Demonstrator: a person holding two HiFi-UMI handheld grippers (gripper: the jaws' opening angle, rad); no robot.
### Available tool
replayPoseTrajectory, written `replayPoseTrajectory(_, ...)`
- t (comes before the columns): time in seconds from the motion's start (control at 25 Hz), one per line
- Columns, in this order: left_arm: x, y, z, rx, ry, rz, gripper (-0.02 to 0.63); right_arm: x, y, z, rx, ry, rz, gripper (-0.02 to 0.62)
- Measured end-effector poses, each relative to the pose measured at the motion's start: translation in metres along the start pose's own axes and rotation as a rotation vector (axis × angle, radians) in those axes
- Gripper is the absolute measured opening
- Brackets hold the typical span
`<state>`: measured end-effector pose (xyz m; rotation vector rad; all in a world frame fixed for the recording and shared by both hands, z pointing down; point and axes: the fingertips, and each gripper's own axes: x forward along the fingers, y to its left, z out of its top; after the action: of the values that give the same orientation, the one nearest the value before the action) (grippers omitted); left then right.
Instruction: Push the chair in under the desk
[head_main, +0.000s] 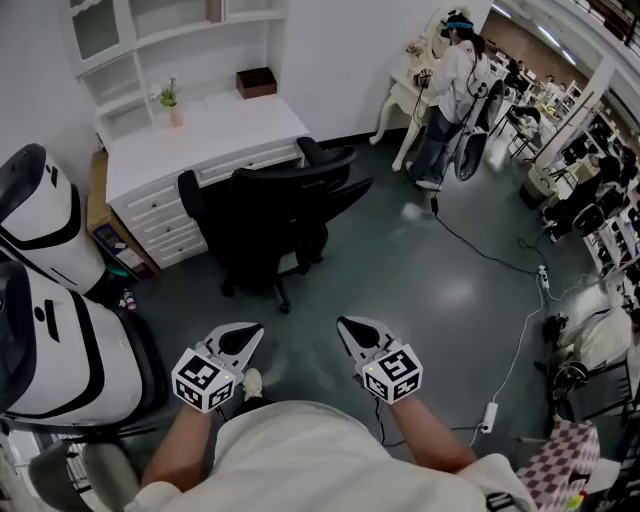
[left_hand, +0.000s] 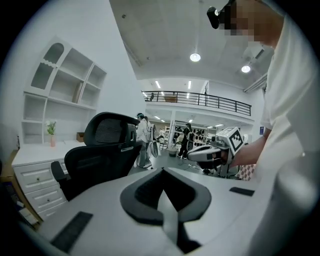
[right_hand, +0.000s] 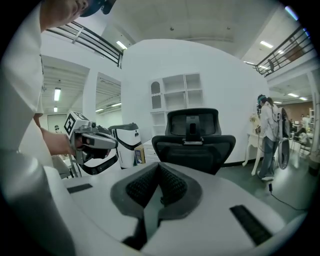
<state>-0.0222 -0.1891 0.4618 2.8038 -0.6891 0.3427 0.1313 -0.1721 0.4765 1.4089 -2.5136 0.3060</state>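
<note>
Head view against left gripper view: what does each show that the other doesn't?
Only the head view shows the white cable across the grey floor and the white-and-black rounded machines at its left. Only the left gripper view shows the round ceiling lamps and the black balcony railing. Both show the black mesh-backed office chair, the white desk with drawers, the small potted plant on it and the shut right gripper.

Seen from my head view, the chair (head_main: 270, 215) hid its own seat behind its backrest, and only part of the base showed. The white machines (head_main: 45, 300) at left ran off the picture's edge. In its own view, the right gripper (right_hand: 160, 169) blocked the chair below the backrest. The far box (head_main: 257, 81) was too small for me to tell its contents.
</note>
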Motion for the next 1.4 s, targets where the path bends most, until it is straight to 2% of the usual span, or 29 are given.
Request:
replayPoseTrajectory(0.24, -0.004, -0.063, -0.013, 0.008, 0.009, 0.056, -0.005, -0.054, 0.011, -0.022, -0.003, -0.013, 0.060, 0.005)
replayPoseTrajectory(0.64, -0.015, -0.124, -0.040, -0.009, 0.040, 0.097, -0.005, -0.106, 0.038, -0.044, 0.010, -0.023, 0.119, 0.005)
replayPoseTrajectory(1.08, -0.020, -0.154, -0.047, -0.019, 0.041, 0.112, -0.005, -0.130, 0.055, -0.048, 0.003, -0.035, 0.153, 0.005)
replayPoseTrajectory(1.4, -0.018, -0.155, -0.041, -0.015, 0.029, 0.131, -0.005, -0.133, 0.057, -0.044, 0.018, -0.050, 0.163, 0.005)
